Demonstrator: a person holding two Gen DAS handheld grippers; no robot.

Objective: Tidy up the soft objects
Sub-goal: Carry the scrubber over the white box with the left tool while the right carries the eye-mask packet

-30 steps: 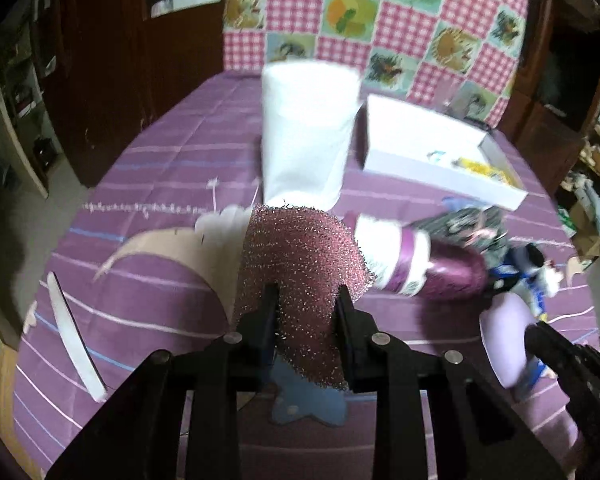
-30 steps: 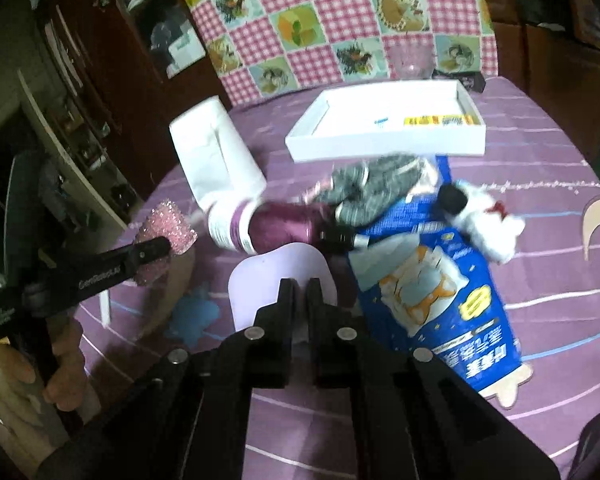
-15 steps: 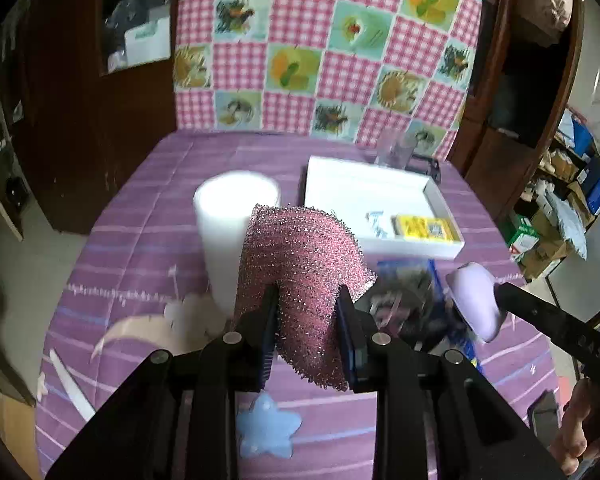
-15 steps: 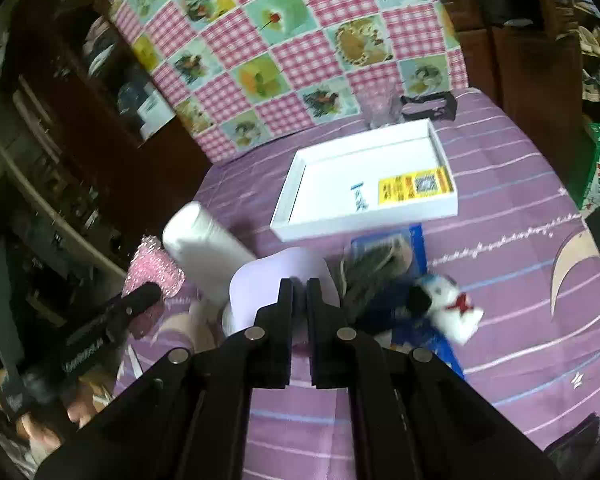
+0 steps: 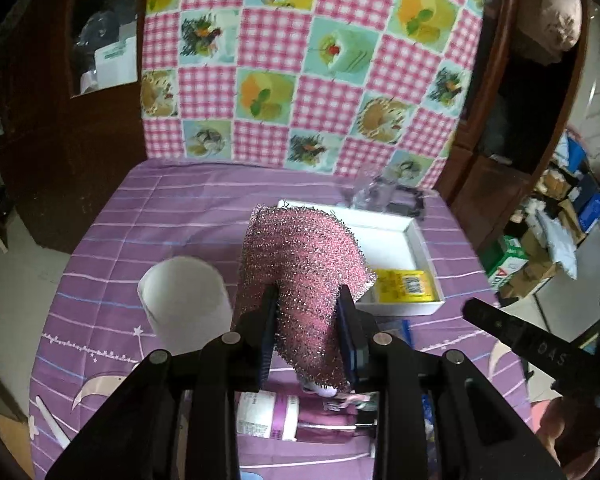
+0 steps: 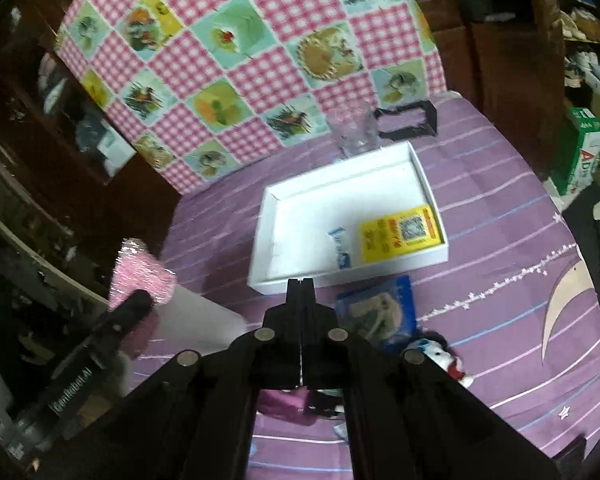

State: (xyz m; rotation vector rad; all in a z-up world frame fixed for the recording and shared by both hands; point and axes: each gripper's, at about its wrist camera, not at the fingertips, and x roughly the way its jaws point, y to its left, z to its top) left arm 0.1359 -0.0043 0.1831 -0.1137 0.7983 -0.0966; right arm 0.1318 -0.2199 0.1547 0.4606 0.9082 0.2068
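Observation:
My left gripper (image 5: 307, 308) is shut on a pink glittery scouring sponge (image 5: 300, 264) and holds it high above the purple table, near the white tray (image 5: 414, 240). The sponge also shows in the right wrist view (image 6: 140, 272). My right gripper (image 6: 301, 286) is shut with its fingers pressed together just before the tray (image 6: 268, 240); nothing shows between them. The lilac pad it held earlier is not in view. A small white plush toy (image 6: 444, 356) lies on the table at the lower right.
A white paper roll (image 5: 184, 300) stands left of the sponge. A purple bottle (image 5: 284, 420) lies below the left gripper. The tray holds a yellow card (image 6: 400, 232). A blue mask packet (image 6: 380, 316), a clear cup (image 6: 352, 128) and a black holder (image 6: 408, 120) are nearby.
Both grippers have risen and moved towards the tray. The lilac pad seen in the right gripper earlier no longer shows. The left gripper still holds the sponge.

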